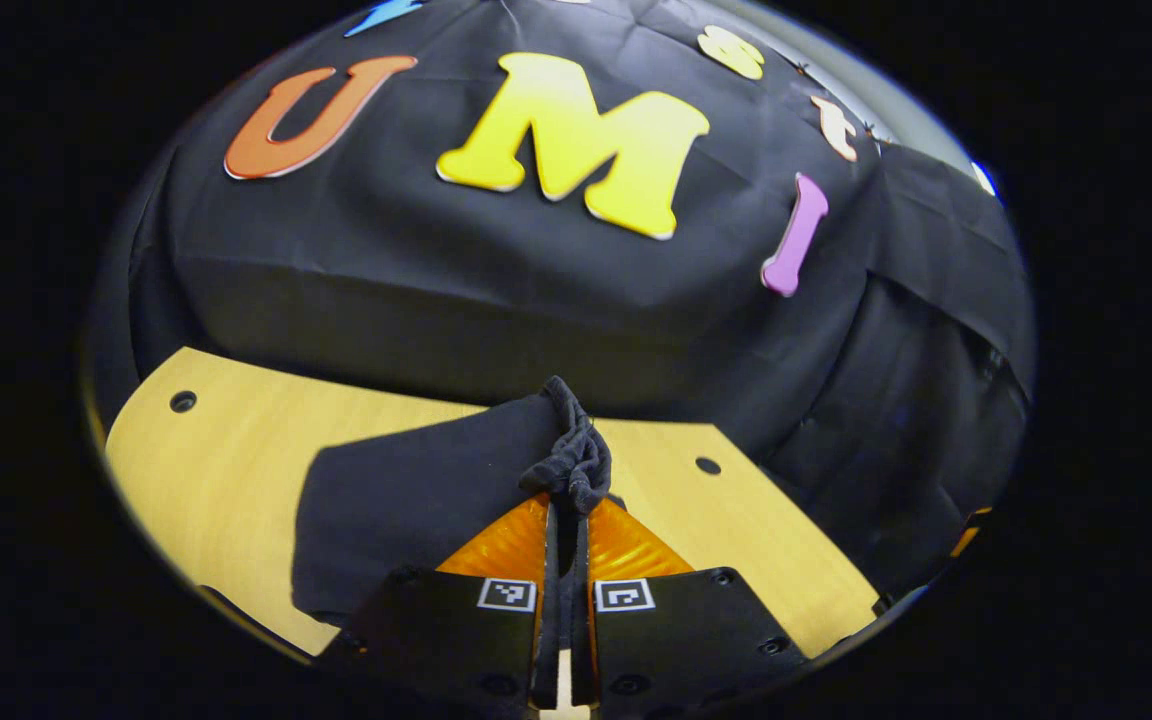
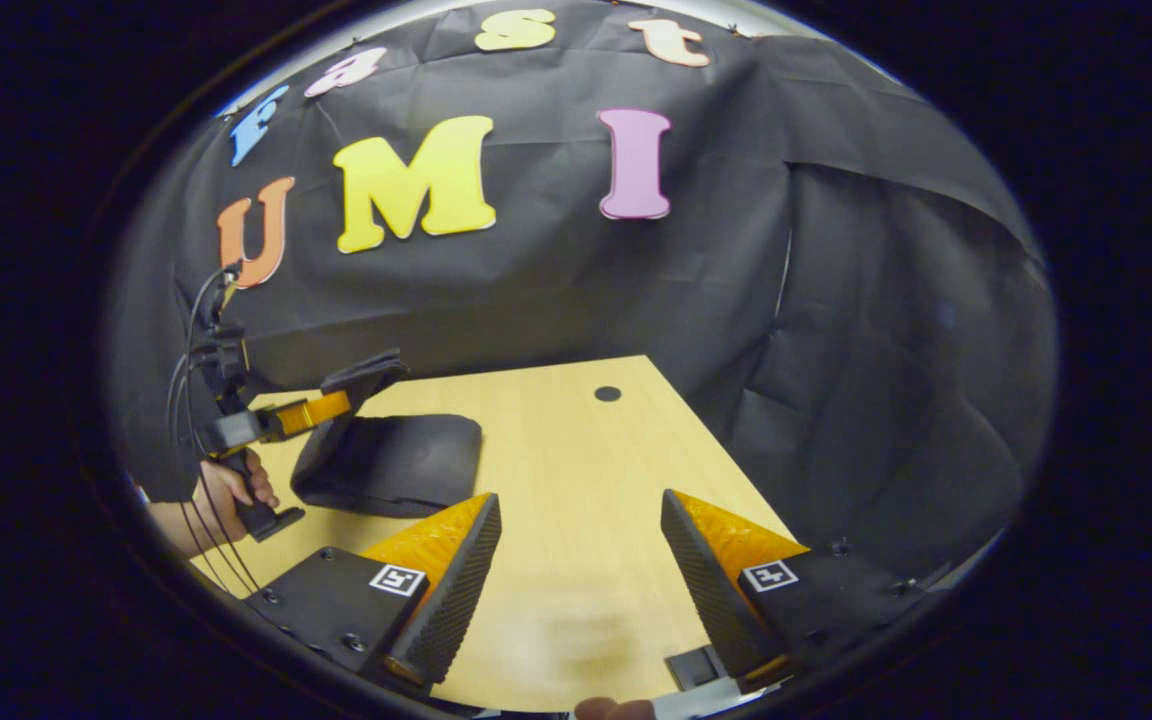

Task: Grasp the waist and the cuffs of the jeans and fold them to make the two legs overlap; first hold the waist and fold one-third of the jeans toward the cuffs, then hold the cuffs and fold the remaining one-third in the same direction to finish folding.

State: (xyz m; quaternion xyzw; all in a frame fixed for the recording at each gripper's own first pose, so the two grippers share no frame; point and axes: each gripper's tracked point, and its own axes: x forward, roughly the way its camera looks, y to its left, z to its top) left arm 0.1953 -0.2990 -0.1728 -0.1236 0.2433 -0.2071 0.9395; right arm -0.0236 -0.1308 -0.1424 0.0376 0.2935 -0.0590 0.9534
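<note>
My left tongs (image 1: 566,500) pinch a bunched edge of the dark jeans (image 1: 416,500) between both orange fingers (image 1: 506,540), the cloth gathered into a knot that sticks up just past the tips. From that pinch the jeans spread down and to the left across the pale wooden worktop (image 1: 226,450), a flat dark panel lying on the wood. I cannot tell whether the gathered part is the waist or the cuffs.

In the right gripper view, my right tongs (image 2: 581,545) stand spread wide above bare worktop (image 2: 586,460), nothing between the 2 ribbed pads (image 2: 466,560), well apart from the garment. Farther off at the left of that view, the jeans (image 2: 391,460) sit as a compact folded bundle on the worktop, one flap lifted up off the pile where the left tongs (image 2: 336,405) grip it. A hand (image 2: 226,490) holds the handle of that gripper, cables trailing from it. A round hole (image 2: 607,393) marks the worktop near its far edge.
</note>
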